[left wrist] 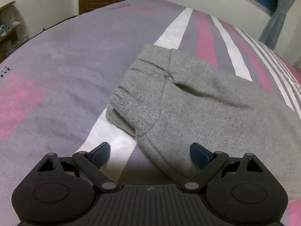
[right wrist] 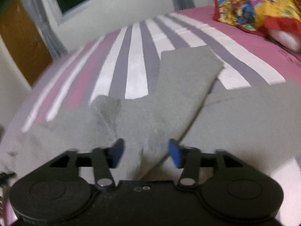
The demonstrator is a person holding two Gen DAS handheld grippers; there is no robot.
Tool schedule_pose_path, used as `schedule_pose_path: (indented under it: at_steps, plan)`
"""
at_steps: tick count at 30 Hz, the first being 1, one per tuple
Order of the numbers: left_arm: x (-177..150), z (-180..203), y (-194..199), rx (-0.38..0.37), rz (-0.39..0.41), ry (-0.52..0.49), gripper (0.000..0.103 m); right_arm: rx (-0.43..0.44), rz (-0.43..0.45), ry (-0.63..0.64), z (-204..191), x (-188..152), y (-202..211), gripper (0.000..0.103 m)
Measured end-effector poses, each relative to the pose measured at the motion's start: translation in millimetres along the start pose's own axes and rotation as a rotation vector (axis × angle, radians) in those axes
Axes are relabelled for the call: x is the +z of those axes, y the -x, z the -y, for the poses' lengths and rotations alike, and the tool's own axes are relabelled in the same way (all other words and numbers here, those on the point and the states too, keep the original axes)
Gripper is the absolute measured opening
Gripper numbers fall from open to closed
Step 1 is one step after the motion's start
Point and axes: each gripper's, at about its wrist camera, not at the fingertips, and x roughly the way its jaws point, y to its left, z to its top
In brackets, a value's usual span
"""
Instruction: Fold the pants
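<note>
Pants lie folded on the striped bed, both grippers loose

Blur smears the whole right wrist view, so the weave and seams of the cloth there cannot be read. The gripper bodies fill the bottom of both views and hide whatever lies directly beneath them. The right-hand end of the pants runs out of the left wrist view, and in the right wrist view they run off the frame's right side.

They are grey knit sweatpants, folded over on themselves and lying flat on the bed cover. In the left wrist view the gathered waistband shows at the far left of the bundle, with a pocket opening just behind it and a ribbed cuff at the near corner. From the right wrist a folded leg panel rises away from the camera as a flat tongue with a square far end.

The left gripper stands wide open; its left pad is over a white stripe of the cover, its right pad over the grey cuff, and whether it touches I cannot tell. The right gripper is parted about halfway, cloth lying between the blue pads without being pinched.

Bare cover stretches wide to the left of the pants. A bright patterned pillow sits near the far right corner, well apart from them.
</note>
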Motion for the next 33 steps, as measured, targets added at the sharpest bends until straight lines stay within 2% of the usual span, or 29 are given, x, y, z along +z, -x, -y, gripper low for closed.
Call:
schedule_pose_path:
  at_steps: [1,2,6,8,9,11,12,14,15,19,20,21,22,24,27,29,30,31,32,33]
  plan:
    - [0,0,0,0.0,0.002,0.0,0.093,-0.024,-0.027,0.013,2,2,-11,0.045]
    - [-1,0,0,0.0,0.004,0.001,0.093,-0.018,-0.029,0.001,7,1,-13,0.012]
    - [-3,0,0,-0.005,0.008,-0.004,0.093,0.049,0.05,-0.083,33,-24,22,0.007]
    - [-3,0,-1,-0.005,0.008,-0.003,0.093,0.055,0.045,-0.116,42,-47,36,0.005]
    - [-4,0,-1,-0.006,0.008,-0.001,0.094,0.028,0.024,-0.088,43,-57,33,0.007]
    - [-5,1,-1,-0.002,0.01,-0.002,0.094,0.003,0.011,-0.058,47,-60,27,0.023]
    - [-5,1,-1,-0.002,0.011,-0.004,0.094,0.007,0.049,-0.084,51,-56,32,0.029]
    - [-6,1,-1,-0.003,0.013,-0.006,0.095,0.004,0.158,-0.075,48,-41,48,0.053]
    - [-5,1,-2,-0.003,0.01,-0.006,0.096,0.009,0.174,-0.038,44,-30,49,0.056]
    - [-4,4,-5,0.006,0.002,-0.008,0.099,-0.02,0.045,0.192,17,8,12,0.058]
    - [-3,5,-5,0.008,0.0,-0.009,0.099,-0.049,-0.001,0.262,11,10,-2,0.051]
    - [-3,5,-6,0.007,-0.002,-0.009,0.099,-0.092,-0.025,0.323,6,9,-10,0.04]
    - [-3,4,-6,0.005,-0.004,-0.009,0.099,-0.122,-0.05,0.353,6,7,-15,0.002]
    - [-2,4,-6,-0.001,-0.004,-0.012,0.099,-0.099,-0.053,0.334,13,2,-7,0.003]
    - [-2,3,-6,-0.004,-0.006,-0.013,0.1,-0.145,-0.036,0.257,43,-18,21,0.003]
    - [-2,4,-6,-0.002,-0.009,-0.017,0.1,-0.122,-0.119,0.176,68,-35,20,0.005]
    - [-2,4,-6,0.001,-0.01,-0.02,0.1,-0.107,-0.152,0.18,75,-40,16,0.005]
    - [-2,4,-6,0.002,-0.012,-0.02,0.1,-0.11,-0.14,0.196,72,-39,21,0.012]
    - [-2,4,-5,0.001,-0.013,-0.019,0.1,-0.129,-0.094,0.208,67,-34,29,0.031]
    - [-2,4,-6,0.0,-0.013,-0.017,0.1,-0.129,-0.034,0.231,60,-29,38,0.036]
